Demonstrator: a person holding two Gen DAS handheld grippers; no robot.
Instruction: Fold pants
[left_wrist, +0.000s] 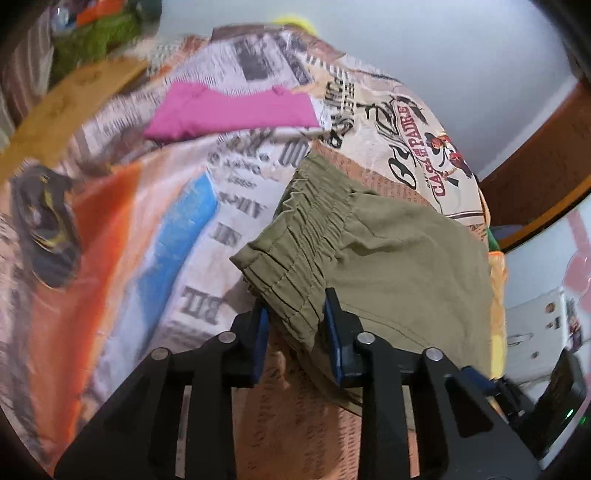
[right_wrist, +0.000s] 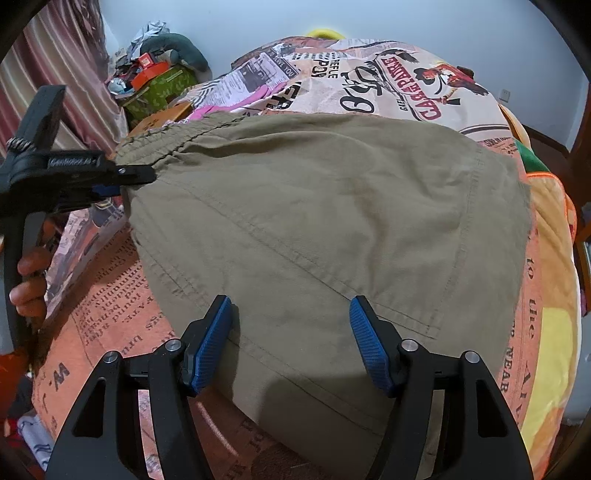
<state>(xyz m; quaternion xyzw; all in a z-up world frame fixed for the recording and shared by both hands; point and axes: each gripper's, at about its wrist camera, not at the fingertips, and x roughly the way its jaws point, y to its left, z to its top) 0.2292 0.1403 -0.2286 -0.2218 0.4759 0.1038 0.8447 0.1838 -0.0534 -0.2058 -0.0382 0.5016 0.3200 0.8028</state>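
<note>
Pants (right_wrist: 314, 221) of olive woven cloth lie spread on a bed under a newsprint-patterned cover (right_wrist: 369, 77), elastic waistband (left_wrist: 295, 236) toward the left of the right-wrist view. At far left a hand (right_wrist: 27, 284) carries the left gripper (left_wrist: 295, 317), whose blue pads are clamped on the gathered waistband corner, raising it clear of the cover. Toward the right, the right gripper (right_wrist: 291, 325) hangs parted above the seat panel, its pads pressing on nothing. The fabric appears light, limp and creasing easily, likely to sag between grip points; the ribbed waistband and stitched seams look the firmest places to pinch. A pink garment (left_wrist: 229, 110) lies well apart.
</note>
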